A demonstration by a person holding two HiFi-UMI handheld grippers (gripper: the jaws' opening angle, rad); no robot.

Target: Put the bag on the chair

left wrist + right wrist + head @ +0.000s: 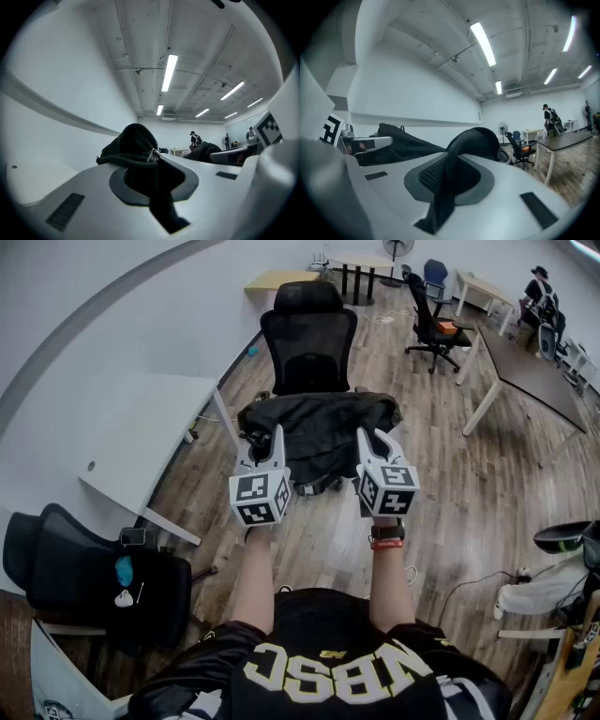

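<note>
Head view: we hold the limp black bag (319,423) spread over the mesh-backed chair (309,334), below its backrest, one grip per side, presumably so it sits level for setting down. Left gripper (277,439) pinches a corded hem (126,161) by a zip pull (151,156), and right gripper (368,441) pinches a padded mesh strap (454,159). Whether the bag rests on the chair we cannot tell.

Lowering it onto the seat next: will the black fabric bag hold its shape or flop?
Probably floppy: the black fabric bag drapes between the left claw and right claw, each pinching a fold. Perhaps light, as two small pinches seem to carry it.
</note>
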